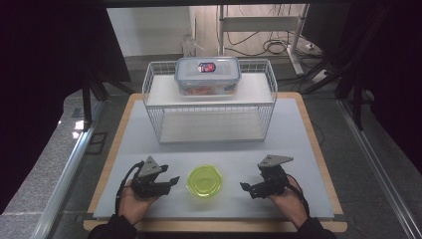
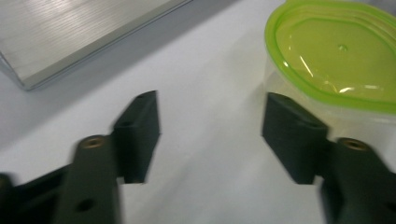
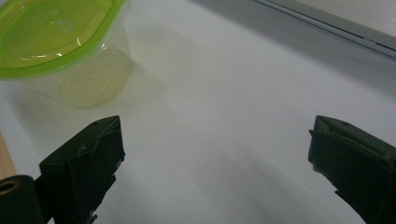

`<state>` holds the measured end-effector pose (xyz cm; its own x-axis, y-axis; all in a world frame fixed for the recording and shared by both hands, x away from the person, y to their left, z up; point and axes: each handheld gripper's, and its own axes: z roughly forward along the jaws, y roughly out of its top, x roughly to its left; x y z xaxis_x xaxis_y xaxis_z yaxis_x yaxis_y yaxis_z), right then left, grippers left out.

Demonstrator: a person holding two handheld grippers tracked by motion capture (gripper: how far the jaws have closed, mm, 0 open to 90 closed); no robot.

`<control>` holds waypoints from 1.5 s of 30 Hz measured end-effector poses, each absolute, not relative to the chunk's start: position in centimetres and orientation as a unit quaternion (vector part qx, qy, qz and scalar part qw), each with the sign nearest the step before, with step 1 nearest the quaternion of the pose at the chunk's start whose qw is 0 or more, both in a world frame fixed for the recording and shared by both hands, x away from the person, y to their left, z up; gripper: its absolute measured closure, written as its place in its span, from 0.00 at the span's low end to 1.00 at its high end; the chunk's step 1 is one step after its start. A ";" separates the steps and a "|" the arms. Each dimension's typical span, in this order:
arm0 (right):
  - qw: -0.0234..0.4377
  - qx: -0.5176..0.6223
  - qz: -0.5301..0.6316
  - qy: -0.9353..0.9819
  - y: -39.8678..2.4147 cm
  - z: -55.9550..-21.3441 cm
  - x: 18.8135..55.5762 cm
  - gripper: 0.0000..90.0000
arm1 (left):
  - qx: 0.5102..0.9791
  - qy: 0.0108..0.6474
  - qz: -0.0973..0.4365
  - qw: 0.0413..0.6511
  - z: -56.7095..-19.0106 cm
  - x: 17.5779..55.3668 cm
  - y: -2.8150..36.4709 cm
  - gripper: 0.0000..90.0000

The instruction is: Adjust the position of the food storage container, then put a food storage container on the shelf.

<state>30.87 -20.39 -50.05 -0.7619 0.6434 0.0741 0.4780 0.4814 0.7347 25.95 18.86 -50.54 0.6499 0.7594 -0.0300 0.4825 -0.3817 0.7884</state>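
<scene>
A small clear tub with a green lid (image 1: 204, 181) sits on the white mat (image 1: 293, 129) near the front edge, between the two hands. The left gripper (image 1: 166, 183) rests just left of it, jaws parted and holding nothing. The right gripper (image 1: 247, 189) sits a little apart on the right, jaws spread wide and empty. Farther back, a white wire rack (image 1: 209, 102) carries a lidded storage box (image 1: 207, 74) on its top shelf
</scene>
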 end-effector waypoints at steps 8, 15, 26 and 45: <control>0.083 0.333 0.386 0.856 -20.3 -50.3 30.9 0.00 | 0.815 0.379 0.169 0.405 -51.0 24.6 19.5 0.11; 0.051 0.348 0.387 0.852 -20.1 -49.9 31.3 0.02 | 0.811 0.375 0.173 0.415 -51.1 24.4 19.8 0.07; 0.011 0.332 0.412 0.849 -18.9 -48.1 32.5 0.32 | 0.815 0.371 0.174 0.410 -51.4 24.0 19.8 0.08; -0.116 0.307 0.407 0.852 -12.8 -48.9 36.3 0.64 | 0.821 0.368 0.169 0.402 -51.8 23.6 20.2 0.08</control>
<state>36.28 -12.76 -48.87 -0.7840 0.4296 0.4481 0.6185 0.4794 0.6226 23.64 20.20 -51.79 0.6717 0.7406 -0.0191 0.4694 -0.4054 0.7844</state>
